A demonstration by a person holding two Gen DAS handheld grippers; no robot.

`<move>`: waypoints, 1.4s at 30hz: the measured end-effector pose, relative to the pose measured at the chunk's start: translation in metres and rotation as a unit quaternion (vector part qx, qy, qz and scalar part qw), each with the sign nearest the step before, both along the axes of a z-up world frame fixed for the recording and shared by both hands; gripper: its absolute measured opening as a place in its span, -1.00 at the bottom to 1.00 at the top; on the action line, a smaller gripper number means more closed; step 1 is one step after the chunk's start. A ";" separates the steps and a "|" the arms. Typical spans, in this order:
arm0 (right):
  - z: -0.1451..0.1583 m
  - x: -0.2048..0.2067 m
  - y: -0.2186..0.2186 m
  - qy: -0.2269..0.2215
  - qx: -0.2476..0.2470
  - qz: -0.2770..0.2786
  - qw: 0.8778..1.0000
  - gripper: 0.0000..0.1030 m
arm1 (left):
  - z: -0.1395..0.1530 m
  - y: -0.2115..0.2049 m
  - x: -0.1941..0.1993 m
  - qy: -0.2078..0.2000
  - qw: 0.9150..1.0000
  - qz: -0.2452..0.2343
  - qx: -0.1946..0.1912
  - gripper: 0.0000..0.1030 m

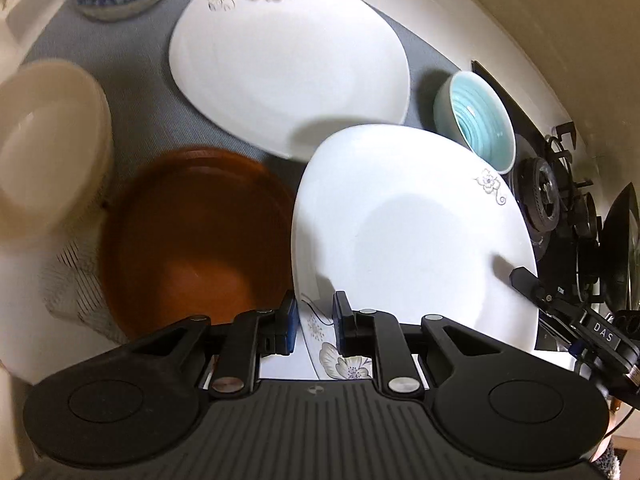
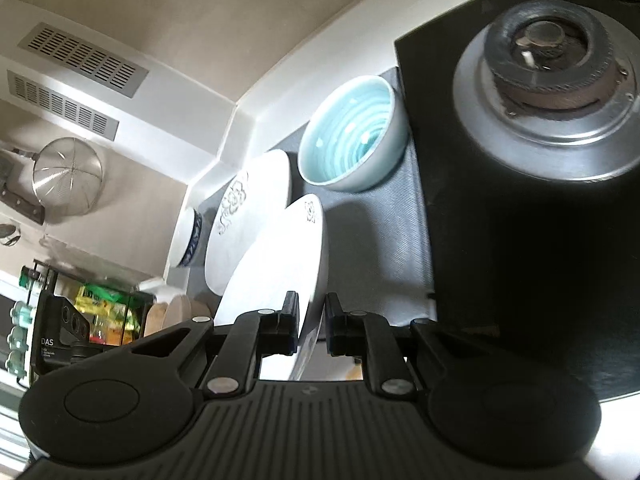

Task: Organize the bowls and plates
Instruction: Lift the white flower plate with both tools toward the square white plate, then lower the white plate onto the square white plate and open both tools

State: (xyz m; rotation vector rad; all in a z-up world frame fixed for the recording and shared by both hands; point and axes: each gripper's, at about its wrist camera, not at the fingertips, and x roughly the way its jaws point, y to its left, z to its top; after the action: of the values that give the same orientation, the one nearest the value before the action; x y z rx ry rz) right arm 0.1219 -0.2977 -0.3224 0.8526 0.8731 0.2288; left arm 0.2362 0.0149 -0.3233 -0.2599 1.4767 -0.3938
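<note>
Gripping the near rim of a white floral plate (image 1: pixel 412 240), my left tool (image 1: pixel 316 322) is clenching it between both fingers, and my right tool (image 2: pixel 312 322) is clamping the same plate's opposite edge, so I am holding it tilted above the grey mat (image 1: pixel 132 64). Ahead of the left tool a second floral plate (image 1: pixel 288 60) is lying flat; a brown bowl (image 1: pixel 196 236) is sitting just left, a teal bowl (image 2: pixel 352 136) beyond the plate, beside the stove burner (image 2: pixel 548 68).

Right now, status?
Both grippers, left and right, clamp the near plate, lifted and tilted. Far plate flat on mat. Teal bowl close behind.
</note>
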 end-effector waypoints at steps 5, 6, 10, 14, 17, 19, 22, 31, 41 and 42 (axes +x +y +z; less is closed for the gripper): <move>-0.002 0.013 0.020 0.008 0.000 -0.016 1.000 -0.76 | 0.001 0.016 0.022 0.007 1.000 -0.015 0.002 -0.63; -0.002 0.015 0.023 0.006 -0.002 -0.019 1.000 -0.77 | 0.001 0.019 0.026 0.010 1.000 -0.019 0.000 -0.63; 0.006 0.023 0.039 0.009 -0.020 -0.028 0.999 -0.78 | 0.004 0.027 0.037 0.012 1.000 -0.028 0.004 -0.61; 0.010 0.026 0.048 0.008 -0.030 -0.030 0.999 -0.77 | 0.008 0.032 0.047 0.006 0.999 -0.047 0.004 -0.61; 0.008 0.032 0.052 0.012 -0.032 -0.042 0.999 -0.78 | 0.004 0.031 0.058 0.007 0.999 -0.054 0.002 -0.62; 0.008 0.036 0.059 0.016 -0.042 -0.043 0.998 -0.77 | 0.000 0.032 0.065 0.010 0.998 -0.057 0.006 -0.61; 0.007 0.045 0.068 0.017 -0.051 -0.042 0.998 -0.77 | -0.003 0.038 0.077 0.014 0.998 -0.060 0.006 -0.61; -0.002 0.075 0.088 0.030 -0.070 -0.062 0.995 -0.77 | -0.009 0.046 0.113 0.016 0.996 -0.083 0.015 -0.60; -0.008 0.118 0.113 0.039 -0.097 -0.074 0.992 -0.78 | -0.019 0.054 0.153 0.026 0.994 -0.104 0.031 -0.53; -0.009 0.121 0.114 0.039 -0.099 -0.074 0.992 -0.78 | -0.020 0.053 0.156 0.024 0.994 -0.105 0.034 -0.53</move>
State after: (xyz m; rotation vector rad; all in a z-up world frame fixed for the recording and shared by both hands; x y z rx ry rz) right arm 0.2426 -0.1834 -0.3312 0.7412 0.8852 -0.0215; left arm 0.3926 0.0683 -0.3431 -0.0598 1.5676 -0.5084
